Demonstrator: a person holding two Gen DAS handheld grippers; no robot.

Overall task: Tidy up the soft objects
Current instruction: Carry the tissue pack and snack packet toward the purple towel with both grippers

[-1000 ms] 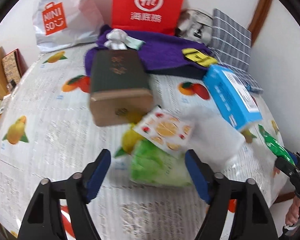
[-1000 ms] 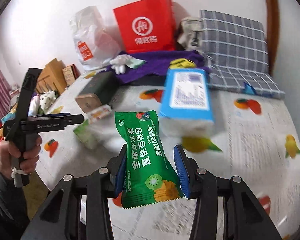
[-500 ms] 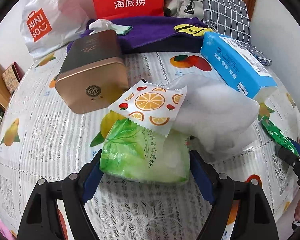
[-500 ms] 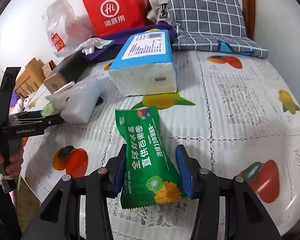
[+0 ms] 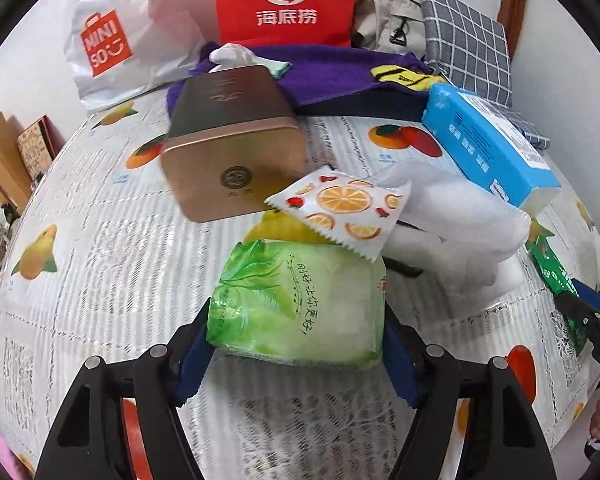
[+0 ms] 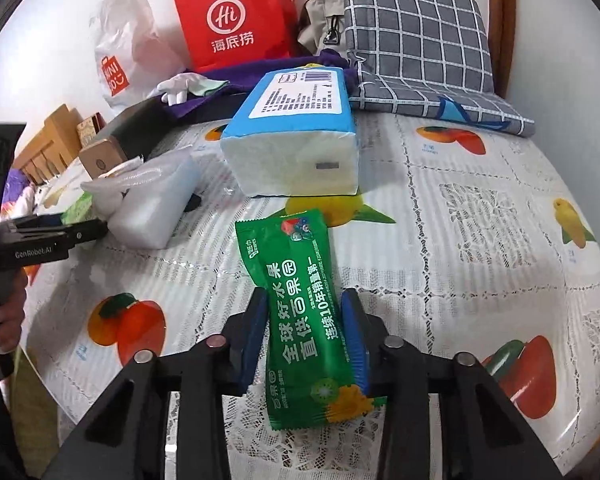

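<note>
My left gripper [image 5: 296,344] has its blue pads on both sides of a light green tissue pack [image 5: 300,300] lying on the tablecloth. A white sachet with orange slices [image 5: 340,212] leans on the pack's far edge. My right gripper [image 6: 306,336] is shut on a dark green snack packet [image 6: 304,312], which also shows at the right edge of the left wrist view [image 5: 556,280]. A white plastic-wrapped soft bundle [image 5: 460,232] lies right of the tissue pack. A blue tissue brick [image 6: 296,136] lies behind it.
A gold tin box [image 5: 232,148] lies behind the sachet. A purple cloth [image 5: 332,76], a red paper bag [image 5: 284,0], a white shopping bag [image 5: 112,48] and a grey checked cushion [image 6: 416,40] line the back. The fruit-print tablecloth [image 6: 480,220] covers the table.
My left gripper has moved forward and down until the light green tissue pack sits between its pads. My right gripper has lowered toward the table with the dark green packet still held.
</note>
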